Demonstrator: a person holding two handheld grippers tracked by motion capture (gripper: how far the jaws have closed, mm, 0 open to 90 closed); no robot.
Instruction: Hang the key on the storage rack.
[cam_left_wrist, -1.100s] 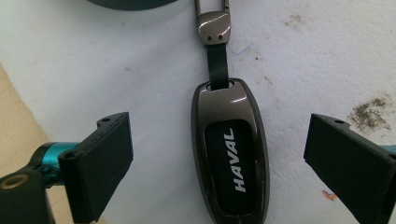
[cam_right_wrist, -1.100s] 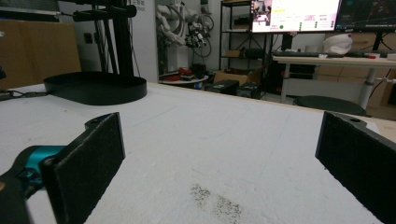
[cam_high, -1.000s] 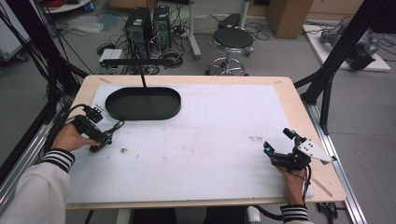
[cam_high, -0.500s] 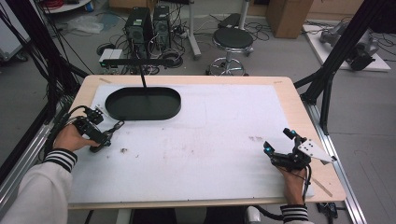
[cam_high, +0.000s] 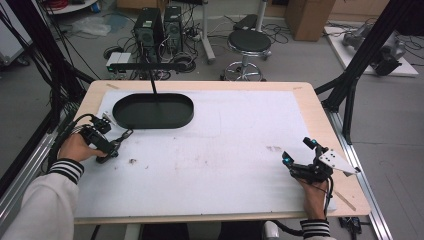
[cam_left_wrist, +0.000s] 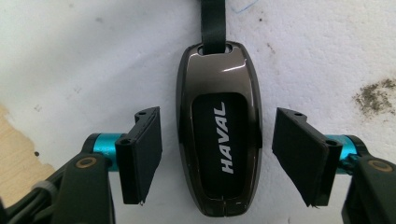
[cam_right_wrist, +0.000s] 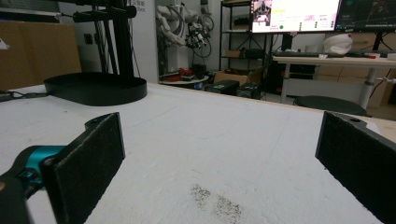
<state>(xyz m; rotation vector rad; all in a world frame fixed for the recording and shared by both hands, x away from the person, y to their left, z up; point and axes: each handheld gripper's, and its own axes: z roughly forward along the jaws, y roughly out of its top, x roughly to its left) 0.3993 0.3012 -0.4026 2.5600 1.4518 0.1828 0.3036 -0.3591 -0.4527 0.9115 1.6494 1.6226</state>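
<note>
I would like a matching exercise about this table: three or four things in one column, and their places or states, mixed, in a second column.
Things:
1. glossy dark HAVAL key fob
2. black oval tray
3. left tool
4. right tool

Places or states:
A. open, with nothing between its pads
B. lying flat on the white sheet between two open pads
C. at the far left part of the table
D. open on both sides of the fob, not touching it

Pairs: 1-B, 2-C, 3-D, 4-A

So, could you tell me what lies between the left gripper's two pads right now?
A dark glossy car key fob marked HAVAL lies flat on the white table cover between the open left gripper pads, untouched on either side, as the left gripper view shows.
</note>
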